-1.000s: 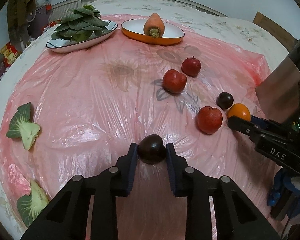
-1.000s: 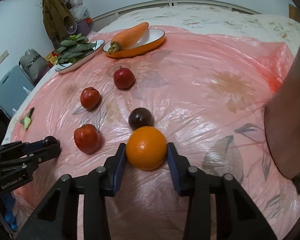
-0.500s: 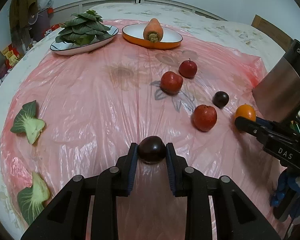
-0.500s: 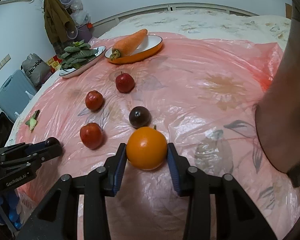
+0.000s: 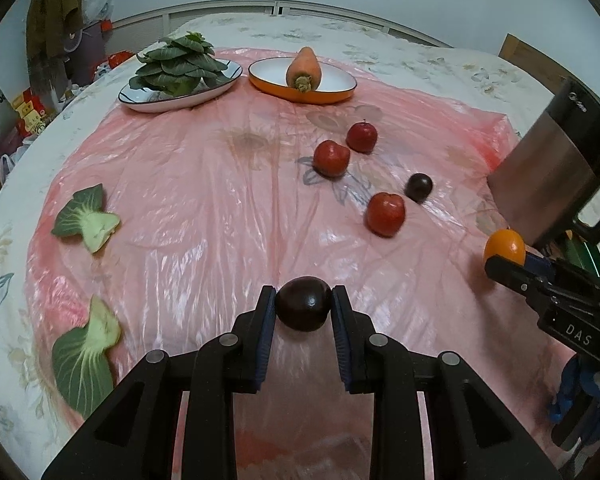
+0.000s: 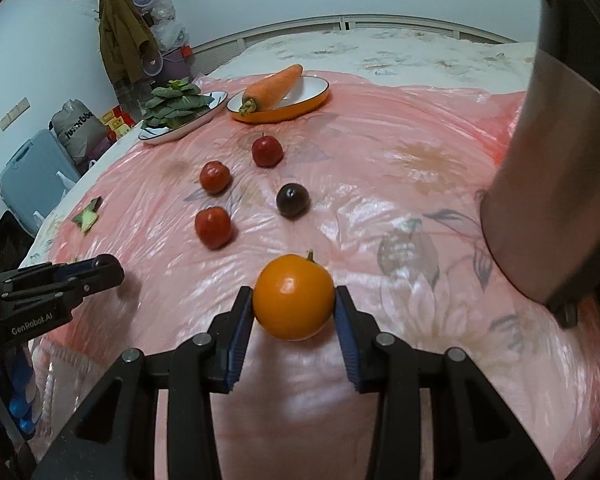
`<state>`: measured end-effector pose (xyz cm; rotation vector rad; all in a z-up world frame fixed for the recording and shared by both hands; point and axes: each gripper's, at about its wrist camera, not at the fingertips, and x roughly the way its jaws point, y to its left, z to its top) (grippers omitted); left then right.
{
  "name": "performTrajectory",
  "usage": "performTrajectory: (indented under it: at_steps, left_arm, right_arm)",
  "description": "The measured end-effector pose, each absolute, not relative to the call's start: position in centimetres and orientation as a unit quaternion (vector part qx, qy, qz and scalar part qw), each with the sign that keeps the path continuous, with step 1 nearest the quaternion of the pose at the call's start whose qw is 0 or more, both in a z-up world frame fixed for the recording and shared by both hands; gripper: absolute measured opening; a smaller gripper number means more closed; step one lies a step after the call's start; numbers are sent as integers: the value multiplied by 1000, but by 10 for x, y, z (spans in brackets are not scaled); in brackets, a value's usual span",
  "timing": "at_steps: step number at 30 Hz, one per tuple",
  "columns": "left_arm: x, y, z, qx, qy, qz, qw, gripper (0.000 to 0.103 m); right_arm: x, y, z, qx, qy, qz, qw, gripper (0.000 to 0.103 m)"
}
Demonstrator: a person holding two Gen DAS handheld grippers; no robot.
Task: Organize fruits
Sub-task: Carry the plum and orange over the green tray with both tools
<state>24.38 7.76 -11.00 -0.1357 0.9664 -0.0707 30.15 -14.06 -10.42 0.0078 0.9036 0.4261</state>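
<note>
My right tool (image 6: 294, 306) grips orange (image 6: 293, 297); dark plum (image 6: 292, 200) at 12, three red fruits at 11, w/ left tool (image 6: 104, 270) at 9.

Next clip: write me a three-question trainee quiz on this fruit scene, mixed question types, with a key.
1. True or false: the left gripper is shut on a dark plum.
2. What does the right gripper hold? A) red apple B) orange C) carrot
3. How many red apples lie loose on the pink sheet?

Key:
1. True
2. B
3. Three. A second dark plum lies beside them; the carrot rests on the orange plate.
</note>
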Motion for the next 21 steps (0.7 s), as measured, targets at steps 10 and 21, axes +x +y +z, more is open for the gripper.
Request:
performTrajectory:
  at_steps: [10, 21]
  left_arm:
    - [209, 49, -89, -59, 455, -55, 887, 23]
    - [178, -3, -73, -44, 455, -88, 885, 23]
  right_arm:
    - [251, -169, -81, 13, 422, 199, 884, 33]
    - [204, -225, -67, 23, 416, 172, 893, 33]
